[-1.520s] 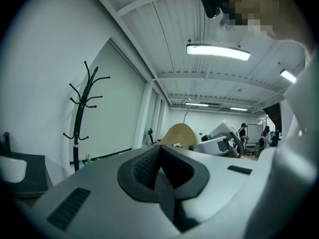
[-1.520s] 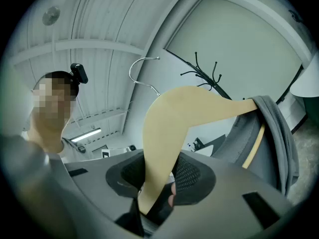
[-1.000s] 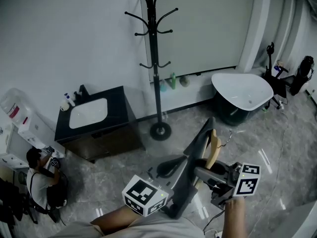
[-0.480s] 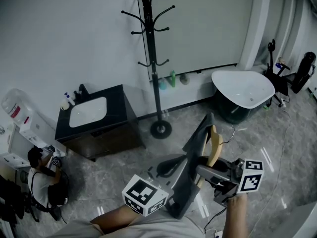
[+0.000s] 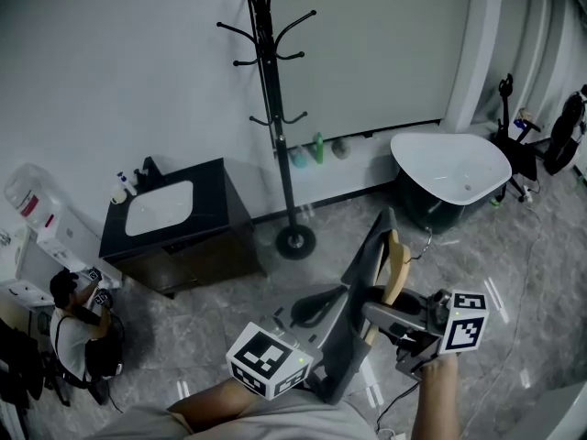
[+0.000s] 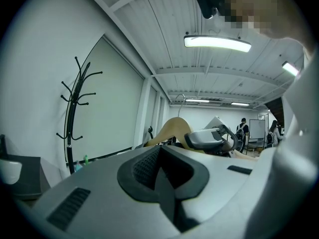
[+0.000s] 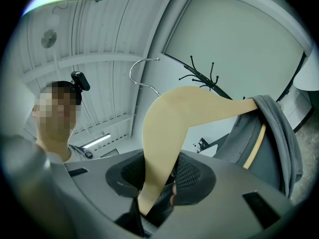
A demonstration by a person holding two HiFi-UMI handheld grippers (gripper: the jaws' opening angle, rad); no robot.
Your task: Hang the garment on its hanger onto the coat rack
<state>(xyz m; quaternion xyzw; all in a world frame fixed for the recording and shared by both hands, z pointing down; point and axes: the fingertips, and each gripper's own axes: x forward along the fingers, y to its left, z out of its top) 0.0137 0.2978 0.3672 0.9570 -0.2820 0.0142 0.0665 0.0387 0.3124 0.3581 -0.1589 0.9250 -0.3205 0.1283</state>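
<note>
Hanger clamped in right gripper, well short of coat rack

The black coat rack stands against the pale wall, its round base on the grey marbled floor and its curved pegs bare. Well apart from it, on the near side and to the right of its base, the person holds both grippers low over the floor.

The right gripper's jaws are clenched on one arm of the wooden hanger – the pale wood runs up from between the dark ribbed pads and bends away towards the rack. The hanger's wire hook rises free above the bend, touching nothing. The grey garment is draped over the hanger's far arm and hangs down on the side nearer the rack; from the head view it falls as a dark sheet between the two grippers.

The left gripper sits just left of the garment, further from the rack than the hanger is. Its pads are pressed together along a thin seam, and nothing shows between them.

Left of the rack stands a dark vanity with a white basin. Right of the rack is a white bathtub, and a few bottles stand along the wall just behind the rack's pole. A person crouches far left of the rack, beyond the vanity.
</note>
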